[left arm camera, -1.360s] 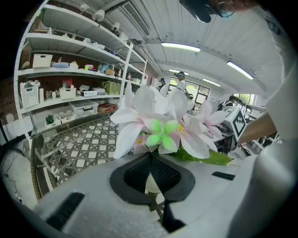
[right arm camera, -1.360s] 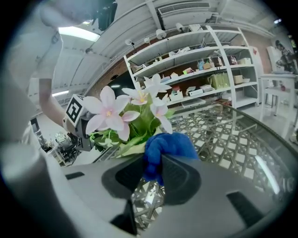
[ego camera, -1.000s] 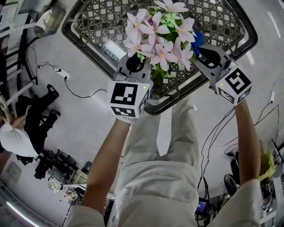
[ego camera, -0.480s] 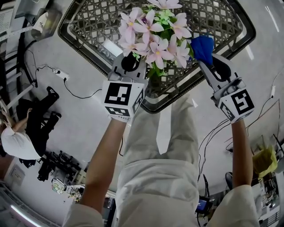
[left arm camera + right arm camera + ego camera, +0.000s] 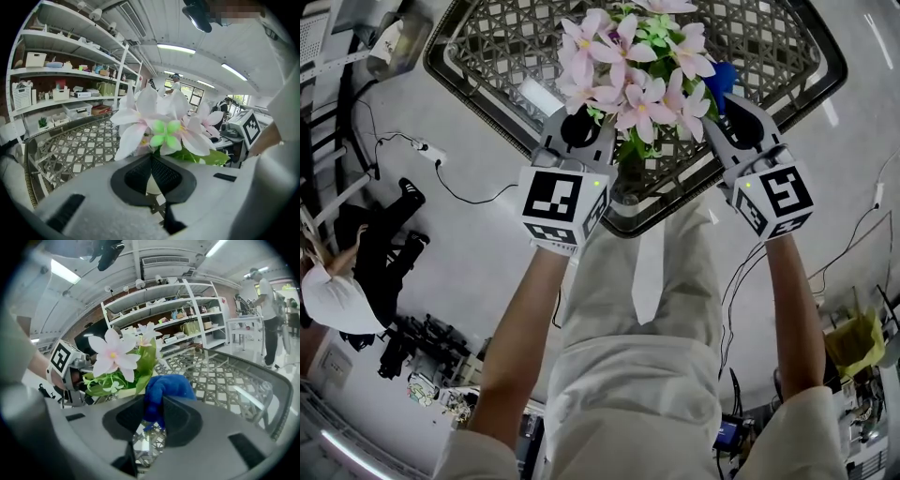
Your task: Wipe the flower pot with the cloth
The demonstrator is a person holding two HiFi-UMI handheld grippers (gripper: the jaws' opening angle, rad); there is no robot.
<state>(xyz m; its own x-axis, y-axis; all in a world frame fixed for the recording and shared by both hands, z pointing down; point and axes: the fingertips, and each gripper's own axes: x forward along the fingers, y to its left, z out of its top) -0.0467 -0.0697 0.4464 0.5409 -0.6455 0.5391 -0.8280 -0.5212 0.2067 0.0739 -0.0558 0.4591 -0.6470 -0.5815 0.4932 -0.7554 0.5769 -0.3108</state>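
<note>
The pot (image 5: pixel 123 393) of pink flowers (image 5: pixel 636 66) stands over the near edge of the lattice surface (image 5: pixel 506 56) (whether it rests there cannot be told). The left gripper's (image 5: pixel 151 174) 2 fingers (image 5: pixel 133 176) pinch its rim. The right gripper (image 5: pixel 158 420) clamps a blue cloth (image 5: pixel 166 386) just beside the pot.

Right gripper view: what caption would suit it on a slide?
Right tool clamps a blue cloth beside the flower pot, over a lattice table.

Lattice-top table (image 5: pixel 487 56) with dark rounded rim
</note>
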